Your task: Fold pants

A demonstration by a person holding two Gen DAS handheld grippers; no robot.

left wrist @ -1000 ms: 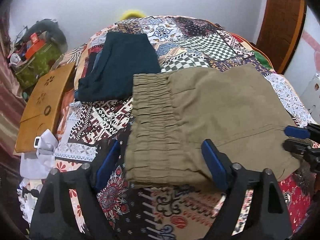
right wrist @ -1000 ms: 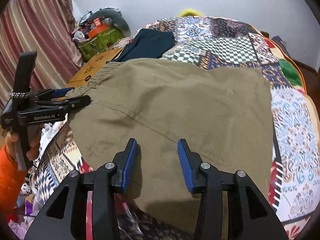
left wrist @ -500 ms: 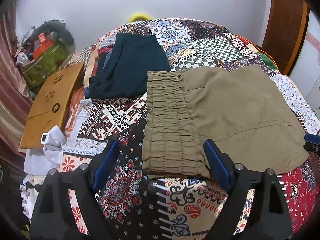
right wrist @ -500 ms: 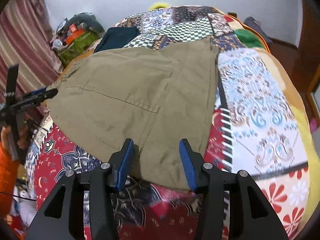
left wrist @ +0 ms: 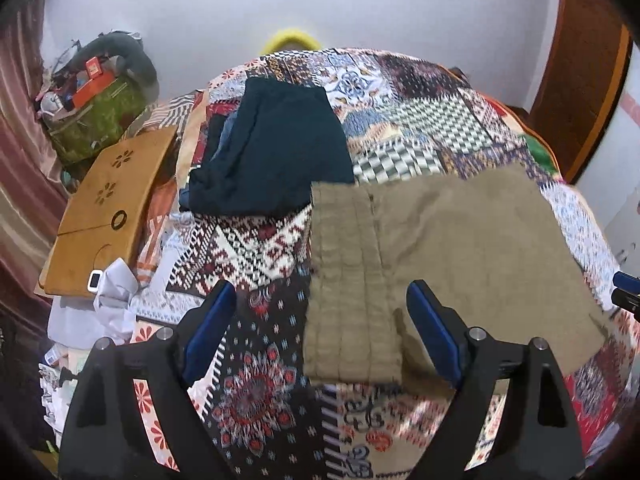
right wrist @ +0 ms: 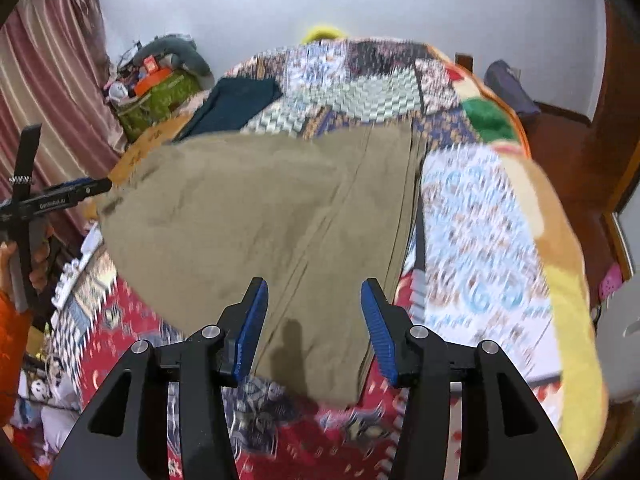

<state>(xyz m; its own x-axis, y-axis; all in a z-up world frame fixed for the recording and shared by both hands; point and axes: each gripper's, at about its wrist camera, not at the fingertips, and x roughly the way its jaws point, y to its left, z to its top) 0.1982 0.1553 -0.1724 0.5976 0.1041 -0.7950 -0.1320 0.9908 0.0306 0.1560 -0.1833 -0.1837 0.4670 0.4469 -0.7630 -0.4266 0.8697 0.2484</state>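
A: Where are the folded olive-khaki cotton pants (left wrist: 448, 256)?

B: Flat on the patchwork-quilted bed (left wrist: 256, 392), just ahead of both tongs. The left tongs (left wrist: 320, 336) are spread wide over the elastic waistband edge, holding nothing.

A: And the right tongs (right wrist: 314, 332)?

B: Spread too, empty, above the near hem end; the pants' long edge runs away beyond their right finger.

A: Room to move?

B: Bare quilt left of the left tongs and right of the right tongs. A folded dark teal garment (left wrist: 276, 156) lies beyond, just beside the waistband's far corner.
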